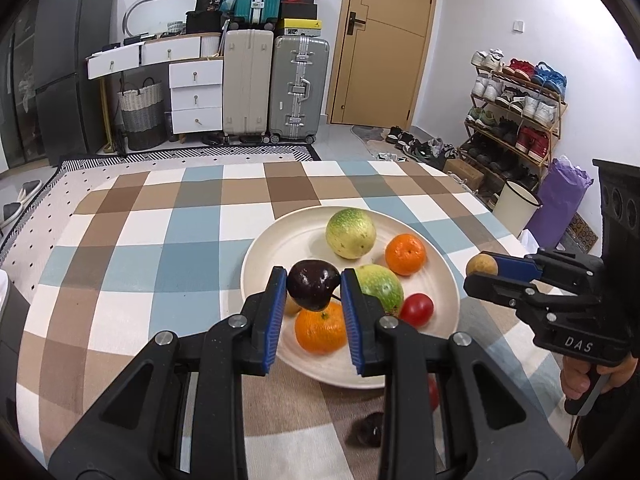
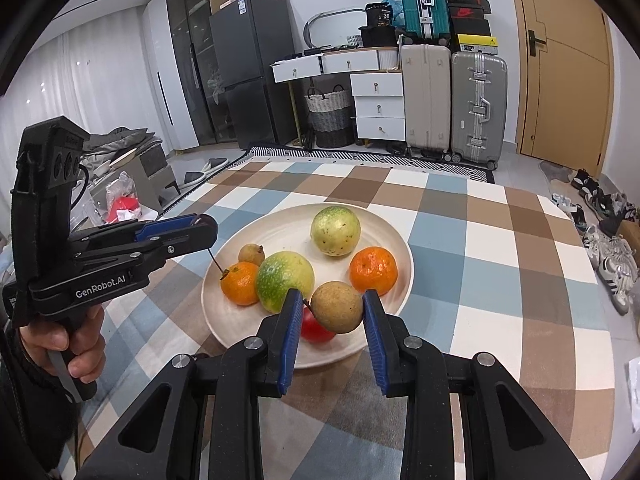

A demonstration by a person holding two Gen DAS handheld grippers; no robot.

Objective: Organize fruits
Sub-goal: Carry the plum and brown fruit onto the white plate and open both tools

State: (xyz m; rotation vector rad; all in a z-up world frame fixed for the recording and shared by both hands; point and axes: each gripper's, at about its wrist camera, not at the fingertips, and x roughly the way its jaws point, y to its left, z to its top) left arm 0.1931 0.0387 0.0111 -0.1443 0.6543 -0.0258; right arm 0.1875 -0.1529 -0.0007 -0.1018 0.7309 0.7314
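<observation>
A cream plate (image 1: 280, 248) (image 2: 384, 224) on the checked tablecloth holds two green-yellow fruits (image 1: 350, 233) (image 1: 382, 286), two oranges (image 1: 405, 254) (image 1: 320, 330), a red tomato (image 1: 417, 309) and a small brown fruit (image 2: 251, 253). My left gripper (image 1: 313, 286) is shut on a dark purple fruit (image 1: 312, 284) with a stem, above the plate's near side. My right gripper (image 2: 332, 306) is shut on a round tan-brown fruit (image 2: 337, 306) above the plate's near right edge; it also shows in the left wrist view (image 1: 481, 265).
A dark fruit (image 1: 368, 430) and a red fruit (image 1: 433, 394) lie on the cloth near the plate's front. The table (image 1: 160, 216) is covered by a checked cloth. Suitcases (image 1: 298, 88), drawers and a shoe rack (image 1: 516, 120) stand beyond.
</observation>
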